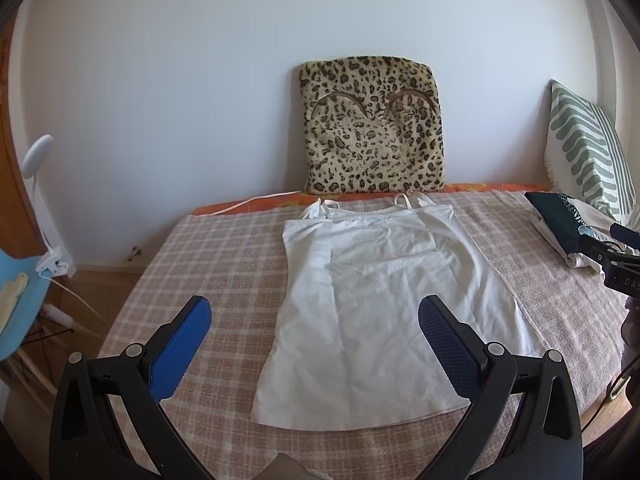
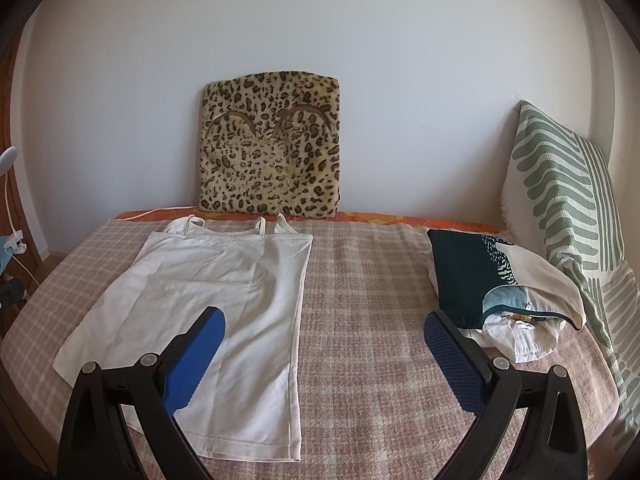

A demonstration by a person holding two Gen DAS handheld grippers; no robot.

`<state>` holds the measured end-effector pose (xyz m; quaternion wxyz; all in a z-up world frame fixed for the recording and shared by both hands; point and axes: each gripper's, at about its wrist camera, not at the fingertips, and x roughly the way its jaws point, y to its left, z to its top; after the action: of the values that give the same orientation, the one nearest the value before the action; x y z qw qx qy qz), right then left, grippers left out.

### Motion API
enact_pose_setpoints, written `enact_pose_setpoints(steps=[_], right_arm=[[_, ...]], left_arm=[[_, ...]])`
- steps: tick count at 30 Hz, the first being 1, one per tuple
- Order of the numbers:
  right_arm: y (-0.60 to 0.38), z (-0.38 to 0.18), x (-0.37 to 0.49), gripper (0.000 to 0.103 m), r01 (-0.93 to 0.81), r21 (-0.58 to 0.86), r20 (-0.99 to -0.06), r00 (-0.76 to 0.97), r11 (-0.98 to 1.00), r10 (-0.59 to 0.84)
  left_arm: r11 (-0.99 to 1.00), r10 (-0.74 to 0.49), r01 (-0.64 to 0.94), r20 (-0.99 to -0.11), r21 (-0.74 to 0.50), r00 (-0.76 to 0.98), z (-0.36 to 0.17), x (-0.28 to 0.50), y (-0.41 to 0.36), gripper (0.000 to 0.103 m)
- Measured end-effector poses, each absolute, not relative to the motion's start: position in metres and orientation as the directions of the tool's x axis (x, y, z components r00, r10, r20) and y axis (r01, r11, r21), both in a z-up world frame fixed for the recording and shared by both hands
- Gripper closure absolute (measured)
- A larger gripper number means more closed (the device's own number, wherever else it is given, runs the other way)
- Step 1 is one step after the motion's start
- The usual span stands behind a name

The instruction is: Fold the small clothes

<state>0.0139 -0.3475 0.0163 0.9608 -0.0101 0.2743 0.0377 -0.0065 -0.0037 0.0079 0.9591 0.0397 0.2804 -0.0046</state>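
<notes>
A white strappy top (image 1: 372,304) lies flat and spread out on the checked bed cover (image 1: 224,264), straps toward the wall, hem toward me. My left gripper (image 1: 316,312) hovers open above its lower half, blue pads wide apart with nothing between them. In the right wrist view the same top (image 2: 224,296) lies left of centre. My right gripper (image 2: 324,324) is open over the bare cover (image 2: 360,300) to the right of the top, its left finger overlapping the top's hem side. The right gripper's black frame (image 1: 616,264) shows at the right edge of the left wrist view.
A leopard-print cushion (image 2: 272,148) leans on the wall behind the top. A pile of clothes with a dark teal piece (image 2: 492,288) lies at the right, beside a green-striped pillow (image 2: 560,208). A lamp (image 1: 36,156), a blue chair (image 1: 20,304) and floor are left of the bed.
</notes>
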Motion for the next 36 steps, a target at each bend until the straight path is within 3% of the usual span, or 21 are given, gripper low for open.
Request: enact_pose_setpoints(steps=[36], right_arm=[[-0.3472,0.0163,0.0139,0.002,-0.079,0.001,-0.529,0.846,0.997,0.068]], left_arm=[[0.997,0.017,0.029,-0.531,0.078,0.847,0.0088,-0.0088,-0.0038,0.0]])
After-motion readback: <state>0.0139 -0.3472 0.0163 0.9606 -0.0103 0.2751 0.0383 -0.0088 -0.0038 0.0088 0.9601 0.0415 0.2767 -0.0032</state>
